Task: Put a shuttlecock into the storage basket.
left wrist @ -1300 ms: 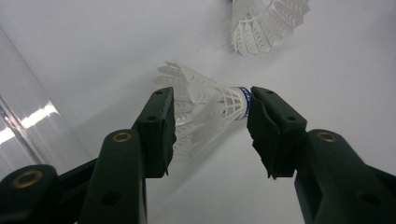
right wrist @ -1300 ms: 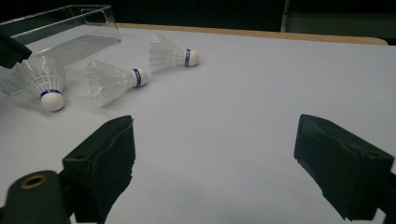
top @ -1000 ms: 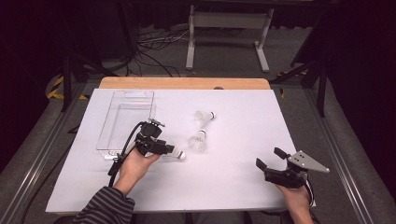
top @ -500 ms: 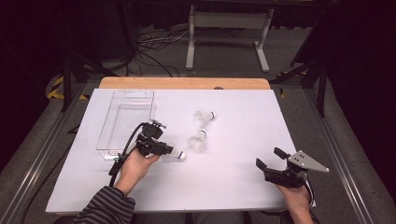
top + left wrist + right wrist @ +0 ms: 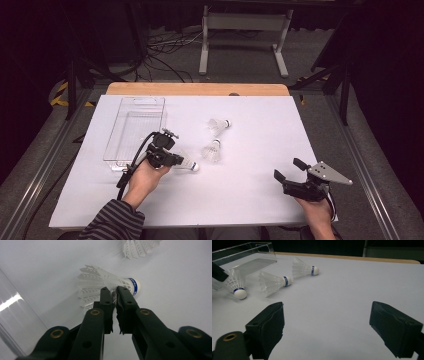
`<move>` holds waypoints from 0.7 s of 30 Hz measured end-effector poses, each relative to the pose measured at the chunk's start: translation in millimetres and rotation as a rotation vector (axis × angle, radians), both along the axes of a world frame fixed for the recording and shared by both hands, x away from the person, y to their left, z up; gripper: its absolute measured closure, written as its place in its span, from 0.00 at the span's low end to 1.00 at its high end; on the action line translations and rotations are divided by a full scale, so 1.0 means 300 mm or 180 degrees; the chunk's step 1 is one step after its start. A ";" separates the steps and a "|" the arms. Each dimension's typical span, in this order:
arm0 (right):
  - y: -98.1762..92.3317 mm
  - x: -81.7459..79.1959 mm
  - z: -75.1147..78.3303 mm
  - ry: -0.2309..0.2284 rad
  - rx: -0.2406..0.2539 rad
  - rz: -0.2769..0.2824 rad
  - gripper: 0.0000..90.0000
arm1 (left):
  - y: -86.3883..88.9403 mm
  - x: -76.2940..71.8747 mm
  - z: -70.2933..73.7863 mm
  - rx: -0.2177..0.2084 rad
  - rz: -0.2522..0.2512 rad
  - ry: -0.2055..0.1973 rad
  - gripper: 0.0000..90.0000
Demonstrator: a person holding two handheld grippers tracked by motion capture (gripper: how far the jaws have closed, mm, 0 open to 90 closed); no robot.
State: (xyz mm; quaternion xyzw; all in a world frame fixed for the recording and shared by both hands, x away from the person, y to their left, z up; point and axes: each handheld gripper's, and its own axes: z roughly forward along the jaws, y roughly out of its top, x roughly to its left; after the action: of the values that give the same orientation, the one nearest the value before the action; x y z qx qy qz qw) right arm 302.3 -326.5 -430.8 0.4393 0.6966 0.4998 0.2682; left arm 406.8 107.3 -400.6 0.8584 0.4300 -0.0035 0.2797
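Two jaws of my left gripper point(image 5: 113, 291) had just been closing, pinching the shuttlecock point(image 5: 100, 287) by thin feathers beside the tray point(image 5: 134, 131) (could crush or slip); right gripper point(image 5: 292, 170) stayed spread.

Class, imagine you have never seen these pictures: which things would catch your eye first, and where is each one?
First, the left claw, whose jaws have just been closing, now pinching the feathers of a white shuttlecock beside the clear plastic tray. Next, two more shuttlecocks lying loose mid-table on the white sheet. Last, the right claw, open wide near the table's front right corner.
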 end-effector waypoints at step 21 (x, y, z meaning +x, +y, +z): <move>0.000 0.000 0.000 -0.0002 0.0002 -0.0004 0.15 | 0.001 -0.010 0.012 -0.0131 -0.0157 0.0034 1.00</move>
State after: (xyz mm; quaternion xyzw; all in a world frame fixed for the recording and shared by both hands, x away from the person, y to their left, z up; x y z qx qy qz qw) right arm 302.4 -326.6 -430.7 0.4397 0.6961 0.5000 0.2685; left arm 403.6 107.6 -396.9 0.8628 0.4101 -0.0238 0.2948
